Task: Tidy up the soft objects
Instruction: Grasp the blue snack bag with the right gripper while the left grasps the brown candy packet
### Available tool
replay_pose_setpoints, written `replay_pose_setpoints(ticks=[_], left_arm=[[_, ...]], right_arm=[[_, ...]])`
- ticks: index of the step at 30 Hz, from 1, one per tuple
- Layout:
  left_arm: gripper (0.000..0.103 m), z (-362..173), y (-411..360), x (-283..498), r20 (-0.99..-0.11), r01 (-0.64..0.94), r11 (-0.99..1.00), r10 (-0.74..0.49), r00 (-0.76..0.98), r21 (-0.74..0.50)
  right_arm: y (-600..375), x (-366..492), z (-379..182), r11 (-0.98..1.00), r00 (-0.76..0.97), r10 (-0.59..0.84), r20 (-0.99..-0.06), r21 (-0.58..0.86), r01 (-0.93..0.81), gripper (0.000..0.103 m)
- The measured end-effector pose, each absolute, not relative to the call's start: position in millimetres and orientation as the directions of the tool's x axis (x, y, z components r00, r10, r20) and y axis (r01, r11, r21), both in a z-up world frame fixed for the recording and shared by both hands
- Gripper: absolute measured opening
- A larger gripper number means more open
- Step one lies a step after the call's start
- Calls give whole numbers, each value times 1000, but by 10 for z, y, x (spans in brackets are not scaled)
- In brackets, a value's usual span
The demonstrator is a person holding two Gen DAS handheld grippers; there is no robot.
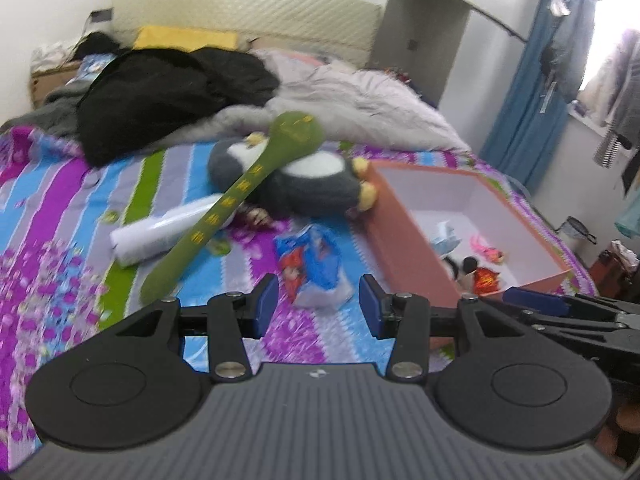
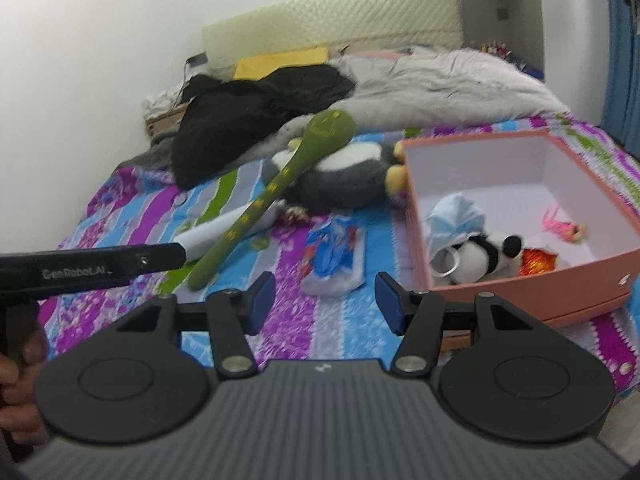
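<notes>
both our left claw (image 1: 319, 304) and right claw (image 2: 325, 300) hover spread and empty, the blue-and-red soft pouch (image 1: 314, 268) lying just ahead, pink box (image 2: 532, 280) to its right.

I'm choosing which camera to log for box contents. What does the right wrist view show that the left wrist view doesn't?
Only the right wrist view shows the black-and-white plush in the pink box clearly, and the left gripper's body. Only the left wrist view shows the window and hanging clothes. Both show the green plush snake, the penguin plush, the blue packet, and open grippers: left, right.
</notes>
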State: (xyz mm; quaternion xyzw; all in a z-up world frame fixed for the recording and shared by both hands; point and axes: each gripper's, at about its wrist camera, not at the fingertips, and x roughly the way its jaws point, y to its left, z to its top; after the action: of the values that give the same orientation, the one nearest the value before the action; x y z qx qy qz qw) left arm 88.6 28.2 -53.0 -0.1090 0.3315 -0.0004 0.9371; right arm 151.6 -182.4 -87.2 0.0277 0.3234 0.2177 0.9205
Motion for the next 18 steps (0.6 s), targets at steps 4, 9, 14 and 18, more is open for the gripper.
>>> replay_pose_setpoints(ticks=[4, 9, 14, 18], left_arm=[[51, -719, 383, 949, -658, -124, 967, -54, 751, -222], [51, -870, 485, 1215, -679, -185, 959, -10, 734, -214], [51, -1008, 593, 1552, -695, -205, 952, -12, 719, -228], [51, -1150, 678, 1824, -711, -217, 943, -28, 702, -251]], right_arm=[[-1723, 1579, -989, 894, 656, 429, -620, 191, -404, 58], [-1600, 1759, -1107, 885, 620, 434, -653, 179, -431, 58], [-1491, 2003, -1227, 881, 590, 431, -683, 176, -439, 58], [-1395, 2218, -1325, 882, 569, 422, -706, 173, -439, 58]])
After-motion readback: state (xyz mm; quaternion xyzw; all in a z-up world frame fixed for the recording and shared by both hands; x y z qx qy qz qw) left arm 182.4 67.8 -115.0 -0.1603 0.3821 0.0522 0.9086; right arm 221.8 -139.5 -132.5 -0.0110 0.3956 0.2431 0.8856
